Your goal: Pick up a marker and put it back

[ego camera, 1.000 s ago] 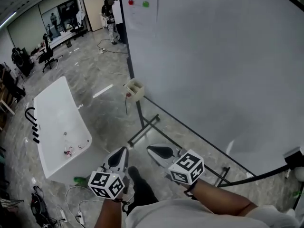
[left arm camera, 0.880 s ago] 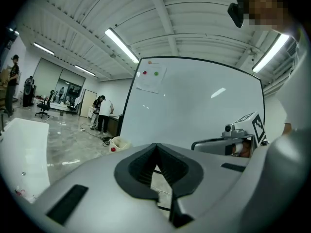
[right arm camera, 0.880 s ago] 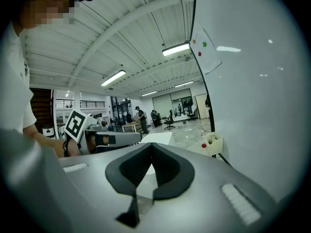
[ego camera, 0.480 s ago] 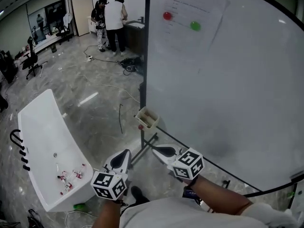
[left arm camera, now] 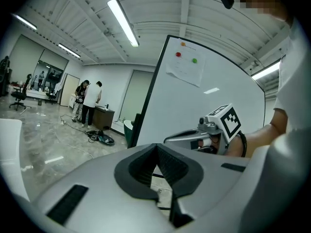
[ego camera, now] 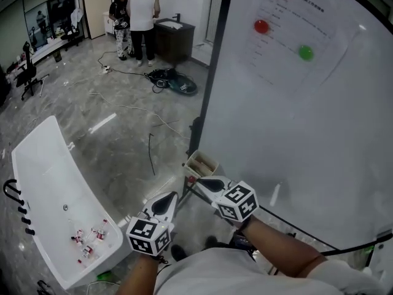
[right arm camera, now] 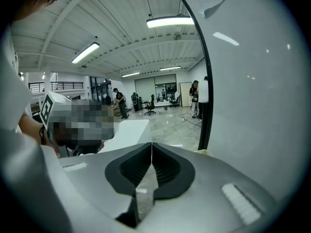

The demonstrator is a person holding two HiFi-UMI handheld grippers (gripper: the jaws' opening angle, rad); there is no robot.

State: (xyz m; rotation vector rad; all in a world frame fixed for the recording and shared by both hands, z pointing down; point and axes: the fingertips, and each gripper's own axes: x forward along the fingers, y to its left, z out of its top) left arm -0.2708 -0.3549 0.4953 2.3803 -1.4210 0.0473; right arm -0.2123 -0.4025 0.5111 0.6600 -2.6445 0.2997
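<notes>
Both grippers are held low in front of the person, side by side, near the lower left corner of the large white black-framed whiteboard.

The left gripper is seen with its jaws pressed together at the tips, nothing between them. The right gripper is likewise closed, its dark ribbed pads meeting along one line, nothing clamped. The right gripper's tip is pointed at the small cream open-top box fixed at the whiteboard's corner and lies just beside it. Touching cannot be told.

A small red round item is seen at the box's lower edge, just ahead of the right gripper's tip. It may be the marker's cap end, but it is too small to identify, and no body or label can be made out. It is held by neither gripper.

A white paper sheet is pinned high on the whiteboard by a red round magnet, a green round magnet and an orange one at the top edge.

A long white table stands at left on the grey marbled floor, with small red-and-white items scattered at its near end. Two standing people are seen far back.
</notes>
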